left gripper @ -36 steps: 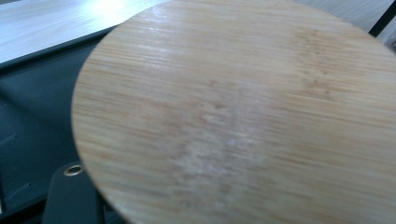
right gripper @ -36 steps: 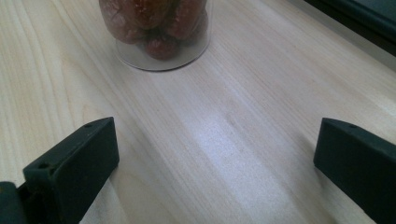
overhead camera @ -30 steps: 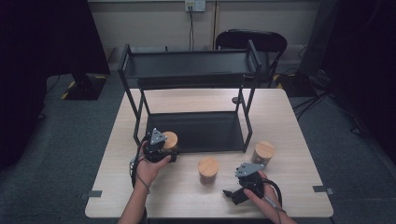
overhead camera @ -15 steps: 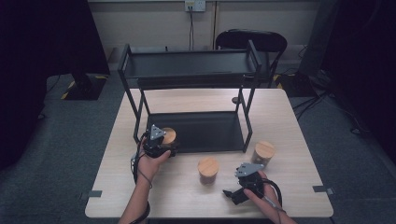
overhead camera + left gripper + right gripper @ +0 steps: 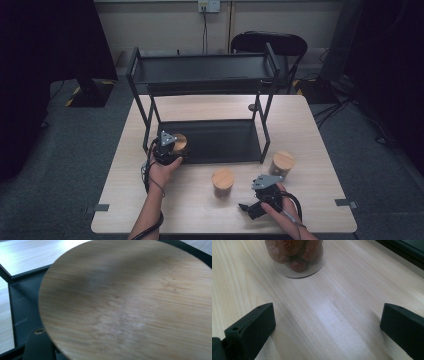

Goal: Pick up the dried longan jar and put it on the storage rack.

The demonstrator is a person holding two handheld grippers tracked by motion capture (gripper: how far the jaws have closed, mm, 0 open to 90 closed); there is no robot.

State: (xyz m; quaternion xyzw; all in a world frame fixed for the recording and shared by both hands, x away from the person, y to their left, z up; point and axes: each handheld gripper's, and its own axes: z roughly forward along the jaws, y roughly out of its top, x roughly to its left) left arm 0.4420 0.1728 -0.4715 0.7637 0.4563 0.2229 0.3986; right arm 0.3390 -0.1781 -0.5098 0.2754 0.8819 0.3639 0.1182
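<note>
High view: we see the left gripper (image 5: 166, 150) clenched around a jar with a wooden lid (image 5: 179, 142) at the front left corner of the black shelf's (image 5: 210, 142) bottom level. Against the frames of a second before, jar and gripper have crept slightly toward the shelf, so we judge the jar is being set onto that level. Two more jars stand on the table (image 5: 320, 130): one in the middle (image 5: 223, 182), one at the right (image 5: 281, 164).

Left gripper view: the held jar's lid (image 5: 130, 302) lies close below the camera, above the shelf's dark tray (image 5: 22, 300).

Right gripper view: the right gripper (image 5: 327, 327) rests released, jaws wide apart over bare wood, with a jar of reddish-brown pieces (image 5: 295, 255) ahead, likely next.
</note>
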